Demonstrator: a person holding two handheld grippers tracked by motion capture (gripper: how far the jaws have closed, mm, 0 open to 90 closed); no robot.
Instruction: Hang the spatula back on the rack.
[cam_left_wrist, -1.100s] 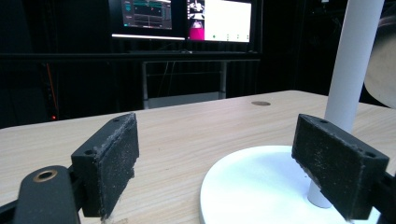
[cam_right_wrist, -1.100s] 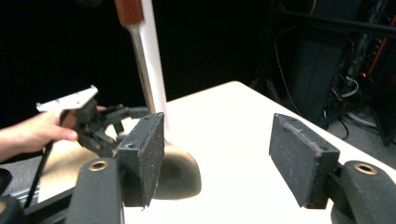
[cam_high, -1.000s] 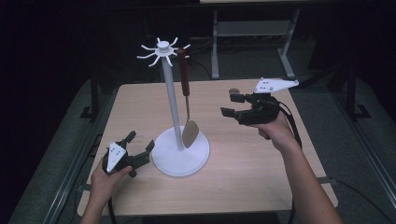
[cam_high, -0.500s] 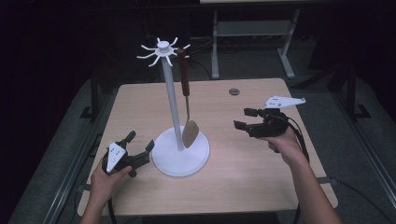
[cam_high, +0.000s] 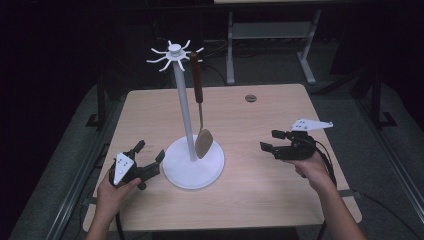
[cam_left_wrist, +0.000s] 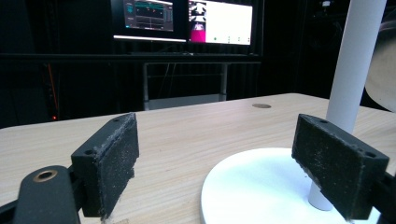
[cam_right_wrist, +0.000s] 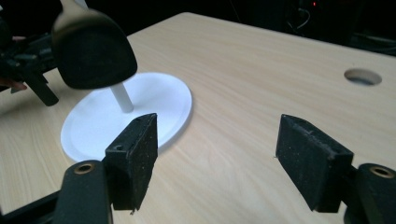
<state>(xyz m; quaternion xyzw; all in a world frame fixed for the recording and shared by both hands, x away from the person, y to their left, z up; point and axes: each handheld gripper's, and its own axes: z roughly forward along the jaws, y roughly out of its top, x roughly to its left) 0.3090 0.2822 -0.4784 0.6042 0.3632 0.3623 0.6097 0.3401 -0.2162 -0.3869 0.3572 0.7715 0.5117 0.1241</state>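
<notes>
Our right gripper (cam_high: 272, 141), jaws spread and empty, sits right of the spoon (cam_high: 202, 139), which hangs upright on the stand (cam_high: 185, 117); left gripper (cam_high: 150, 156) also spread, roughly as near.

You are working with bare forearms, no sleeves reaching into the high view. Your left tongs (cam_high: 148, 156) are showing a black body topped by a grey three-cornered plate dotted with small dark marks, and a black cable is trailing from them. Your right tongs (cam_high: 273, 140) are carrying the same black body, a pale three-cornered plate and a looping black cable. Up close, each is wearing two blocky black pads (cam_left_wrist: 111, 164) with a gritty, speckled face, small screw holes, and brass-ringed pivots (cam_right_wrist: 84, 168) on rounded black arms.
</notes>
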